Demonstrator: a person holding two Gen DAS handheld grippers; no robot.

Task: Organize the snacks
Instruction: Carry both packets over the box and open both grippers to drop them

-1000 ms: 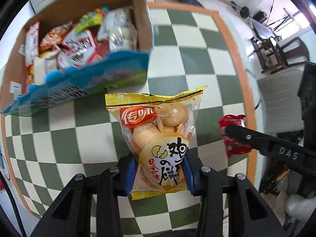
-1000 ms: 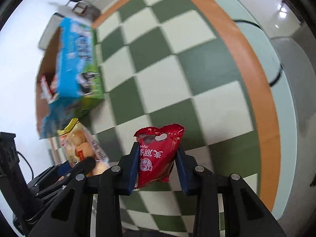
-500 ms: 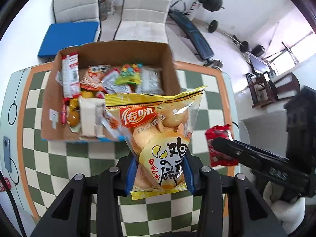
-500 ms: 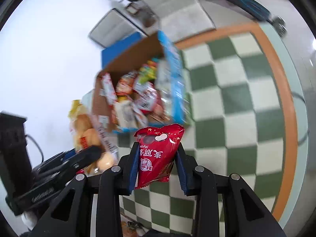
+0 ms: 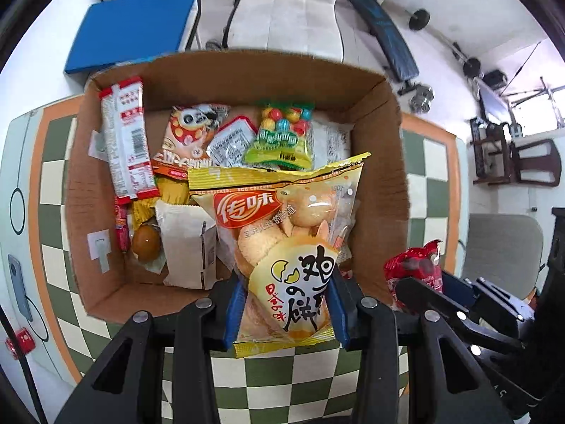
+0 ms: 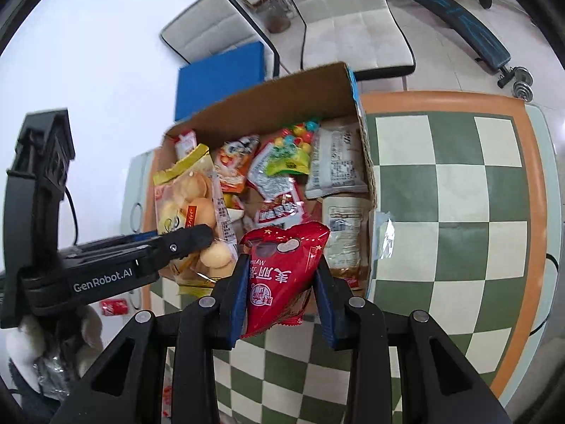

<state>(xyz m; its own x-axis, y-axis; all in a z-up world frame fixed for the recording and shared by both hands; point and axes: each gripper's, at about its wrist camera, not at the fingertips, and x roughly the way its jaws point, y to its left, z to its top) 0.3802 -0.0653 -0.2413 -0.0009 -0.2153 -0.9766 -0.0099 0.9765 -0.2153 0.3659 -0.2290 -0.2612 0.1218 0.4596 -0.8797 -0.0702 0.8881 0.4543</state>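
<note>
While both claws hang over the open cardboard box (image 5: 385, 162), each has a snack pinched between its blue pads. The left gripper (image 5: 286, 304) is partly closed on a yellow biscuit bag (image 5: 282, 243), gripped at its lower half; the bag's top stands up over the box's near right part. The right gripper (image 6: 280, 291) is likewise partly closed on a red snack packet (image 6: 279, 272), held by its lower end just above the box's near wall. The box sits at the far edge of the checked table (image 6: 459, 212), packed with mixed snacks: a candy bag (image 5: 282, 134), a long red-and-white bar (image 5: 125, 137) along the left wall, a white carton (image 5: 187, 243). The biscuit bag hides the box's contents behind it. Small print on the packets is unreadable. In the left view the red packet is half covered by the right claw's finger.
</note>
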